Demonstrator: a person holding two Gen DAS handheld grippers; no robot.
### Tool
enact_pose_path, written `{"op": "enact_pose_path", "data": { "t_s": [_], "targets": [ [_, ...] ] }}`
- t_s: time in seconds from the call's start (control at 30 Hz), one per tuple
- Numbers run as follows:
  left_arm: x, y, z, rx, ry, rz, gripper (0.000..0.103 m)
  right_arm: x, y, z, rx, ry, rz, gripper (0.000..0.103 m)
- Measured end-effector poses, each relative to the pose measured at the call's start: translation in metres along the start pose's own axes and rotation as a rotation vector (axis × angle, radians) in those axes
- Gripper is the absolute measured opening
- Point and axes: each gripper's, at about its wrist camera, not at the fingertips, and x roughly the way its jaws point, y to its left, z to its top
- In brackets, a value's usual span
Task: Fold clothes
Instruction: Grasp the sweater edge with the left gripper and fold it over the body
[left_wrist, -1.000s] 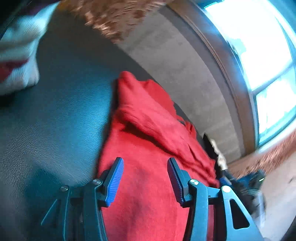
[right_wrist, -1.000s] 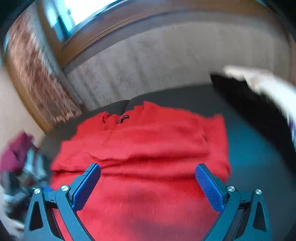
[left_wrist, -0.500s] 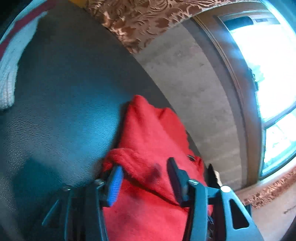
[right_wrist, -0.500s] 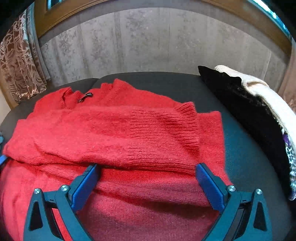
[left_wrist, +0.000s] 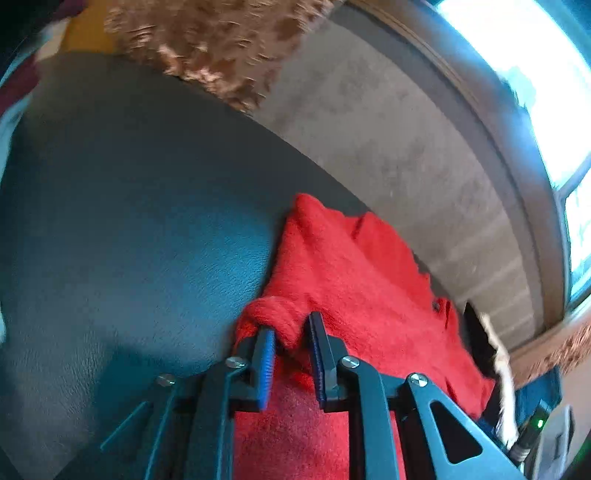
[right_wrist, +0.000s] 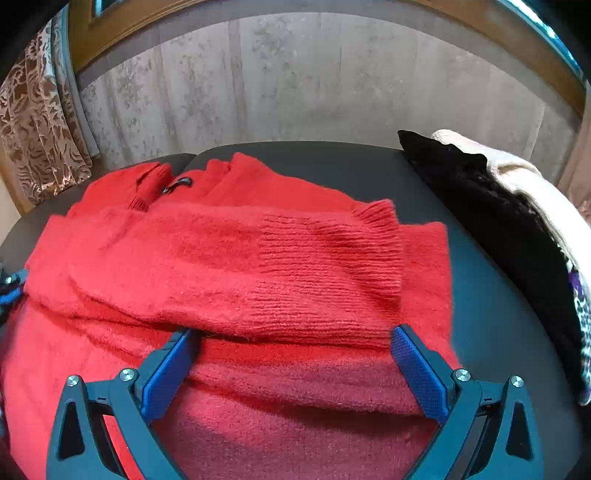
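Red sweater (right_wrist: 236, 266): lies on dark cushion (left_wrist: 129, 229). Your left gripper (left_wrist: 291, 345) pinches a bunched fold at its edge; your right gripper (right_wrist: 291, 354) hovers, fingers spread wide, above the folded sleeve (right_wrist: 325, 266).

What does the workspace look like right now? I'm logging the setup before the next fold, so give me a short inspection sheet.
Surface: dark leather-like seat, partly covered.
Job's things: red knitted sweater lying on it, ribbed-cuff sleeve folded across the body.
Clutter: black garment and cream knit piled on the right side.
Grippers: left gripper pinching a bunched sweater fold; right gripper open wide over the sweater.
Cables: nothing seen.
Surroundings: grey wall, brown patterned curtain, bright window.
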Motion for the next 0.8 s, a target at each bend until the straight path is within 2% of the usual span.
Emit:
{"op": "enact_pose_path", "data": {
  "t_s": [0.13, 0.23, 0.33, 0.47, 0.53, 0.67, 0.77, 0.8],
  "targets": [
    [-0.035, -0.011, -0.008, 0.091, -0.028, -0.063, 0.024, 0.003, -0.002, 0.004, 0.01, 0.008, 0.012, 0.103],
    [-0.074, 0.002, -0.031, 0.116, -0.043, -0.109, 0.025, 0.002, -0.003, 0.003, 0.015, 0.008, 0.02, 0.103],
    [-0.112, 0.027, -0.064, 0.086, -0.018, -0.164, 0.025, 0.003, -0.004, 0.004, 0.014, 0.013, 0.026, 0.103],
    [-0.151, 0.041, -0.112, 0.132, 0.048, -0.197, 0.025, 0.0, -0.005, 0.009, -0.016, 0.029, 0.042, 0.103],
    [-0.163, 0.039, -0.141, 0.194, 0.112, -0.179, 0.028, -0.013, -0.009, 0.009, 0.005, -0.005, 0.077, 0.103],
    [-0.166, 0.035, -0.184, 0.3, 0.229, -0.095, 0.029, -0.058, -0.021, 0.0, 0.044, -0.105, 0.186, 0.103],
    [-0.162, 0.038, -0.205, 0.319, 0.281, -0.066, 0.033, -0.087, -0.035, -0.024, 0.03, -0.08, 0.306, 0.103],
    [-0.157, 0.039, -0.209, 0.302, 0.303, -0.067, 0.04, -0.094, -0.041, -0.033, 0.026, -0.061, 0.34, 0.103]
  ]
}}
